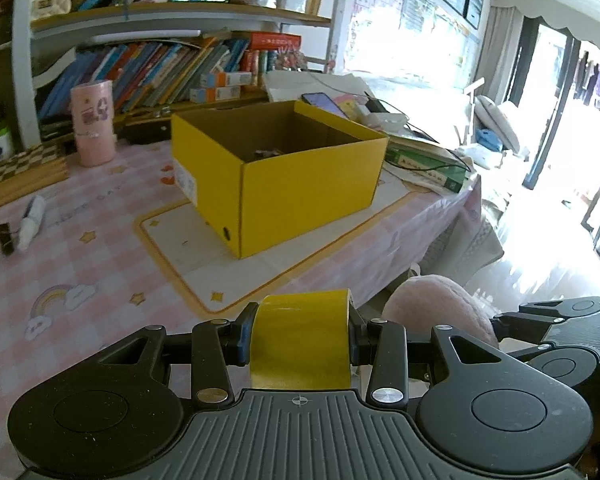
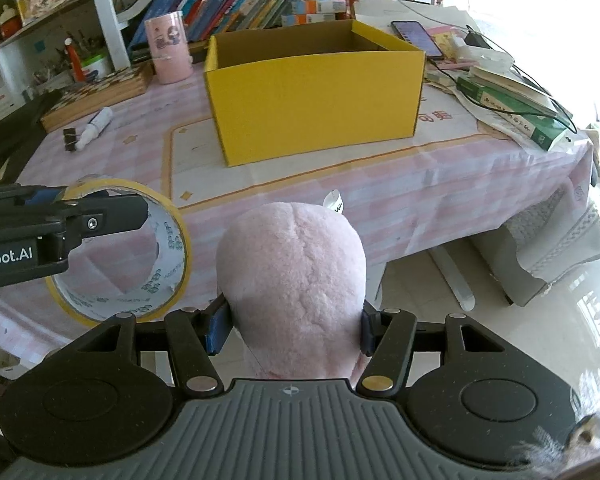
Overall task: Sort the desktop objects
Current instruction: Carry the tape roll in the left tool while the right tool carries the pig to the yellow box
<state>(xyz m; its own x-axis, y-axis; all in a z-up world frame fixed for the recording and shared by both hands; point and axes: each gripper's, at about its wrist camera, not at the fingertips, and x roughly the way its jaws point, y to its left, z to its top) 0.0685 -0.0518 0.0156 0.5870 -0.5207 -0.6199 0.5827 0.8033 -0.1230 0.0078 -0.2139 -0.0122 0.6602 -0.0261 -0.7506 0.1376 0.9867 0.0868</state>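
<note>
Pink-checked cloth covers the counter [image 2: 440, 184], where an open yellow box [image 2: 316, 92] waits as the likely bin, so the left tool [image 1: 300, 338] clamps a yellow tape roll [image 1: 300, 340] across its width and the right tool [image 2: 294, 328] pinches a pink plush toy [image 2: 292, 276], both held off the near edge.

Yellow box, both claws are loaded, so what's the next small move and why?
Probably carry both forward over the open yellow box before releasing. The left claw grips the yellow tape roll, the right claw grips the pink plush toy, and both sit short of the box, near the table edge.
</note>
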